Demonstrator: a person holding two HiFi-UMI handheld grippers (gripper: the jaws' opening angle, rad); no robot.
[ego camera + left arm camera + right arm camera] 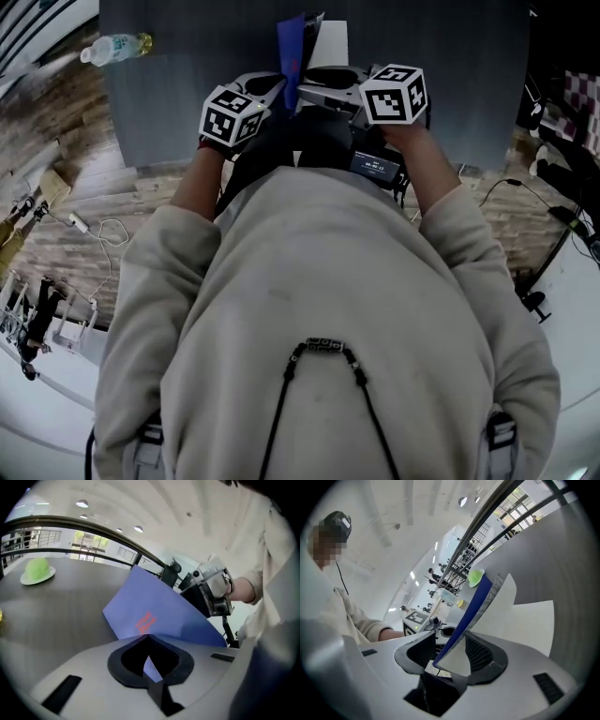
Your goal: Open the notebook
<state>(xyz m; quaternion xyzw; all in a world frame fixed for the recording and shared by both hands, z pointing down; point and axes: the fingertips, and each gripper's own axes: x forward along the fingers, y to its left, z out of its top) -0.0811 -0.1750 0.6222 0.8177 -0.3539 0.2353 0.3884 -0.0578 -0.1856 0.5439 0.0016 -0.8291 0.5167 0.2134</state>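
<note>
Blue cover point(159, 616) is what the left gripper point(149, 637) has. Its jaws are closed on the cover's near edge, and the sheet slopes up and away from them toward the right gripper point(450, 660). That one is clamped on the near corner of the notebook point(305, 52), where the cover's edge and the white pages point(525, 620) come together between its pads. The two tools sit just beside each other, close in front of the person's chest at the near edge of the table point(187, 94), each with a different part of the same book.

The relation that matters is that the cover lies on the left gripper's side and the pages on the right gripper's side. The two part in a narrow wedge that widens away from the jaws. The notebook stands on edge rather than flat, its long axis running from the grippers toward the table's far edge, and the fan opens toward that far end. I cannot tell where the spine is, nor whether the lower edge touches the table. Opening it wider looks like a matter of swinging the cover leftward while the right gripper holds the pages in place.

Farther out, a bottle point(114, 47) lies at the table's left edge. A green thing point(36, 569) on a plate point(28, 578) sits well apart from the book.
</note>
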